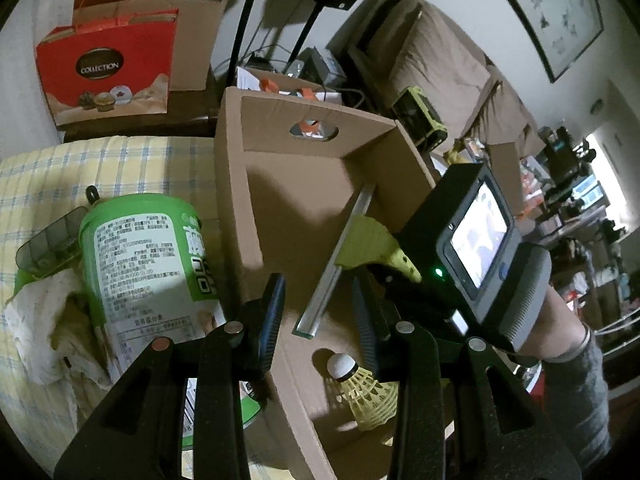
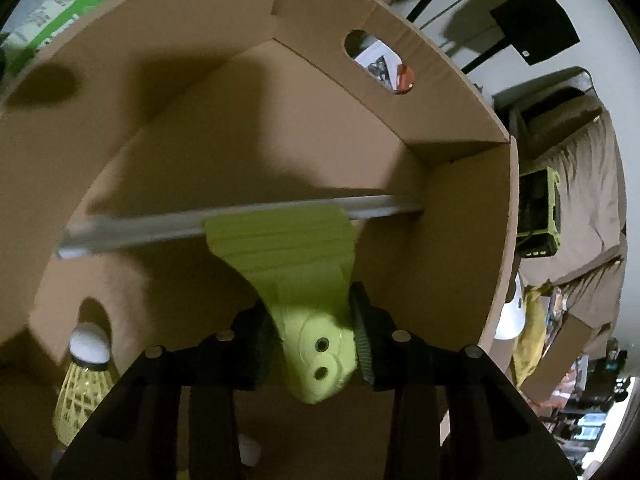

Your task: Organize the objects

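Note:
An open cardboard box (image 1: 304,184) (image 2: 460,240) holds a clear bar (image 1: 336,260) (image 2: 140,226) lying slantwise and a yellow shuttlecock (image 1: 360,388) (image 2: 84,380) near its handle hole. My right gripper (image 2: 314,344) (image 1: 384,272) reaches down into the box, shut on a yellow-green plastic piece (image 2: 296,264) (image 1: 366,240) whose wide end rests against the bar. My left gripper (image 1: 320,320) is open over the box's left wall, one finger at the wall's edge and the other inside, with nothing clamped. A green labelled tub (image 1: 148,264) (image 2: 60,12) lies just outside that wall.
The box and tub sit on a yellow checked cloth (image 1: 80,160). A crumpled white cloth (image 1: 36,320) and a tinted lid (image 1: 48,244) lie left of the tub. A red gift bag (image 1: 108,68) and cartons stand behind; a sofa (image 1: 440,60) is at the right.

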`<state>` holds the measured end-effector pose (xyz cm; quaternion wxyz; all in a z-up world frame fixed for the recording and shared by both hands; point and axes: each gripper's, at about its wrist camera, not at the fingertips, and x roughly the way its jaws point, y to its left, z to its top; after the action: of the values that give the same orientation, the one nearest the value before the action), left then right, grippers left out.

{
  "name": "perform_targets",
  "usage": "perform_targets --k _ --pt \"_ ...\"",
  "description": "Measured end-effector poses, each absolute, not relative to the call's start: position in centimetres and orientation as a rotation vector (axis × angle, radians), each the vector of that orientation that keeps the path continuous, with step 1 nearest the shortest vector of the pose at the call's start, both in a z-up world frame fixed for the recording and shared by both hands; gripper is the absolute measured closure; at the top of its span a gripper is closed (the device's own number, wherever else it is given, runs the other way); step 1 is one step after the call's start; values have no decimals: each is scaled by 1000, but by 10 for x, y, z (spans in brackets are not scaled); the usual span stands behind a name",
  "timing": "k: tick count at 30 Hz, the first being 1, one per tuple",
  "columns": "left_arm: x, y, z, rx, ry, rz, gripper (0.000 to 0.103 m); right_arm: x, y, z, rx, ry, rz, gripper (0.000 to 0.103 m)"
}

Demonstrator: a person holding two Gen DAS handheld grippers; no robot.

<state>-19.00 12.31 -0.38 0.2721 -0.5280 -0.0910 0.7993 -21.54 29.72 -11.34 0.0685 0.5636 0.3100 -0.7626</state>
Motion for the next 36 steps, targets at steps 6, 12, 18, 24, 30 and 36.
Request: perform_targets --k 6,12,18,24,30,36 --pt "-189 118 -8 -1433 -258 2148 70 -225 292 -121 1719 933 -2276 60" --pt "-186 114 -10 -1436 -273 2138 70 -231 291 -121 1685 926 -2270 65" --pt "-181 109 -5 -1422 -288 2138 70 -230 276 -113 1541 1028 -2305 68" --pt "-179 100 1 -1407 -311 2147 70 -238 268 -112 1470 1143 -2282 68" --pt "-179 101 -1 -1421 -310 2138 70 -242 262 -112 1524 1196 -2308 53" --pt "-176 101 -1 -1419 -301 2153 57 -230 289 -94 1551 982 -2364 38"
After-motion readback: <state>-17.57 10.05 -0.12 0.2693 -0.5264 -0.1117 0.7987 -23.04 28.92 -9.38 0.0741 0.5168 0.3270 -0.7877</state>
